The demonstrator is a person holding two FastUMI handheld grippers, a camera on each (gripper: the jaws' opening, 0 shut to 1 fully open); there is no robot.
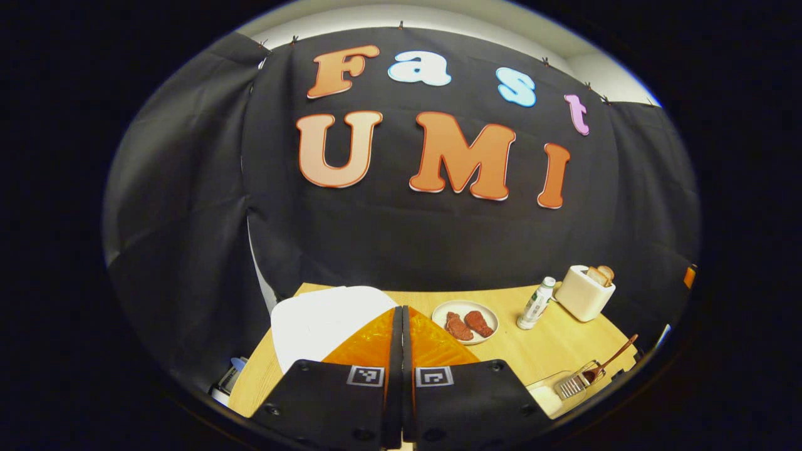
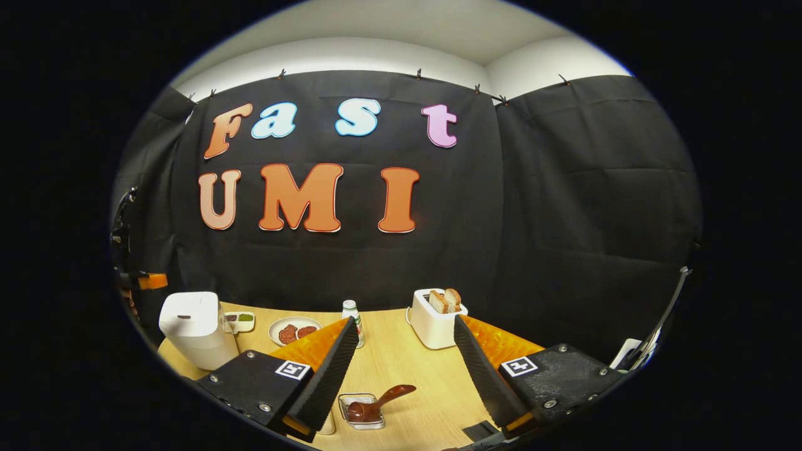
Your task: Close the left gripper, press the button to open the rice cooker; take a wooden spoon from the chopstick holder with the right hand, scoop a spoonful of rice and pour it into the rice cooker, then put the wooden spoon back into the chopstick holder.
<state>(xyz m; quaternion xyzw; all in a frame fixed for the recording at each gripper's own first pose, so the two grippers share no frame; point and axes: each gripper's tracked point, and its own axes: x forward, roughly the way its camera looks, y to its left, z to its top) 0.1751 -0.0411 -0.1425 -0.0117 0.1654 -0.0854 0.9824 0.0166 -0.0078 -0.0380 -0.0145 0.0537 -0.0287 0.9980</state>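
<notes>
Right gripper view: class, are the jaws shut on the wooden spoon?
No, the right gripper stands open, and the wooden spoon rests in its holder beyond.

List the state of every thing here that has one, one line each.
rice cooker: lid shut
left gripper: shut, holding nothing
right gripper: open, holding nothing
wooden spoon: in the chopstick holder, untouched
toaster: bread slices up in the slots
bottle: upright, capped
plate: holds two meat pieces

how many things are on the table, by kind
rice cooker: 1
toaster: 1
bottle: 1
plate of meat: 1
small dish with green and dark fillings: 1
chopstick holder: 1
wooden spoon: 1
total: 7
</notes>
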